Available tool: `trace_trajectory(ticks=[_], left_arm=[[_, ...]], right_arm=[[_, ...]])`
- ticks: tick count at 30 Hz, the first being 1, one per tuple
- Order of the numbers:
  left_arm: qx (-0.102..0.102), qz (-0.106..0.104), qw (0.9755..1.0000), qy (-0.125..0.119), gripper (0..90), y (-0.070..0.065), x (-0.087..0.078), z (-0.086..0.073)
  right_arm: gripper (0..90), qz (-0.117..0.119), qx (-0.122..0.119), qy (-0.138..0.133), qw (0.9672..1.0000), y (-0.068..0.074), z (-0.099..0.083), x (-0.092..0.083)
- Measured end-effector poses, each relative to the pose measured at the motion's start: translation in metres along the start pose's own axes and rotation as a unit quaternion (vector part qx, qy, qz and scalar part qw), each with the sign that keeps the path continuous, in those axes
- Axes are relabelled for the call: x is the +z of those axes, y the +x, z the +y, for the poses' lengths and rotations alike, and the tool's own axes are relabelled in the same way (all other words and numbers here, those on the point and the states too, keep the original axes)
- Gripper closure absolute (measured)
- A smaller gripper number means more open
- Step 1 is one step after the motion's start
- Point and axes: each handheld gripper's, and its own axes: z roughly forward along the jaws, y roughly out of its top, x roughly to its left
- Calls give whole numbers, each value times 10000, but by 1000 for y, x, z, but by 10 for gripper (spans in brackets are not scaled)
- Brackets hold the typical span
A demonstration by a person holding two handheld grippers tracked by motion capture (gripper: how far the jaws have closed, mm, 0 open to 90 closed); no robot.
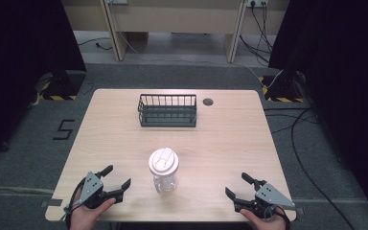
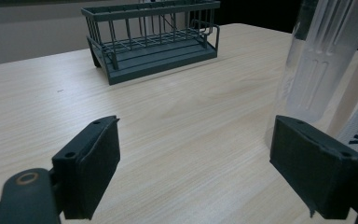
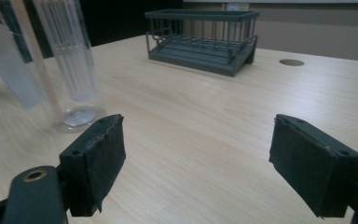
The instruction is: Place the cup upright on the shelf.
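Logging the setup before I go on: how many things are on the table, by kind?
Clear bottle with white lid: 1
Dark wire basket: 1
Handheld grippers, left gripper and right gripper, both open: 2
Total: 4
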Motion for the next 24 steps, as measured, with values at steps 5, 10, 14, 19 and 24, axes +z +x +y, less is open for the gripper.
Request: trace_trajectory(ticks=[5, 10, 14, 19, 24], left_arm=[[48, 8, 10000, 16, 151, 0, -1, 0], [66, -55, 10000, 9, 151, -1, 0, 0], [23, -56, 10000, 19, 151, -1, 1, 0], [-19, -41, 10000, 22, 151, -1, 1, 0], [-11, -62, 10000, -2, 151, -2, 1, 0]], right_arm=[[200, 189, -64, -25, 9998, 11, 5, 4], [207, 494, -162, -85, 9986, 28, 15, 11], [214, 560, -191, -105, 9982, 31, 19, 14], [219, 684, -293, -125, 9971, 36, 27, 24], [225, 779, -360, -31, 9963, 40, 30, 35]])
